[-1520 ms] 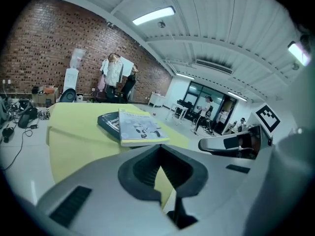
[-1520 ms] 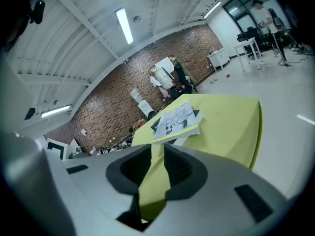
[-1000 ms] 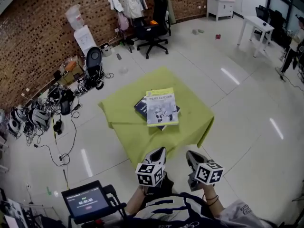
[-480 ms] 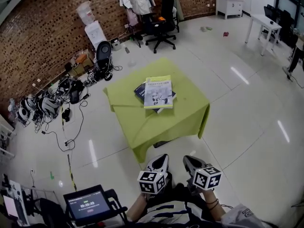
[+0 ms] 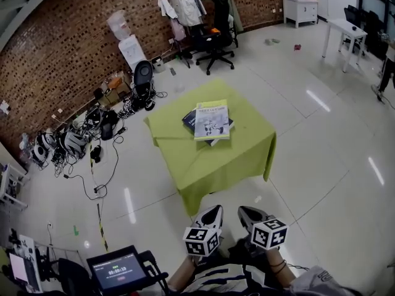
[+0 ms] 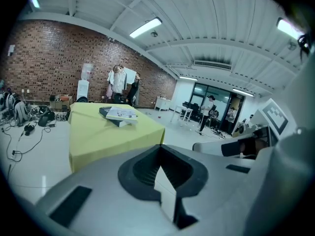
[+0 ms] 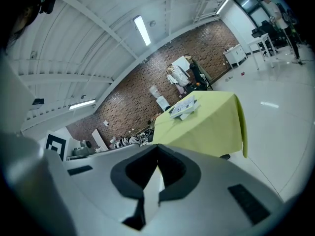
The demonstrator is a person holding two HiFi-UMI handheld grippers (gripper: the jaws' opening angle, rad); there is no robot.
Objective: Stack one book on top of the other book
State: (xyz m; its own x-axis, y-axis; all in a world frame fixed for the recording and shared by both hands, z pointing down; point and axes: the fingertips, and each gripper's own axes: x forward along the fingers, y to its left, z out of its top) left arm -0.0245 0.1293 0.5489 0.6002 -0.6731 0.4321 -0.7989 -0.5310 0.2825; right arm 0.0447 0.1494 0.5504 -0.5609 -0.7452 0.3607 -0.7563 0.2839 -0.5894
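Head view: left gripper (image 5: 210, 214) and right gripper (image 5: 249, 215) sit close to the person's body, jaws together with nothing held, well apart from the green table (image 5: 210, 159). There the pale book (image 5: 212, 119) already lies on the dark book (image 5: 189, 119), so the stacking looks finished and no further move seems needed

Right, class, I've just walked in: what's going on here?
A person holds a left claw and a right claw, both shut and empty, well short of the table draped in yellow-green cloth. On it the pale green-and-white paperback book lies on top of the dark blue book, so the stack looks done.
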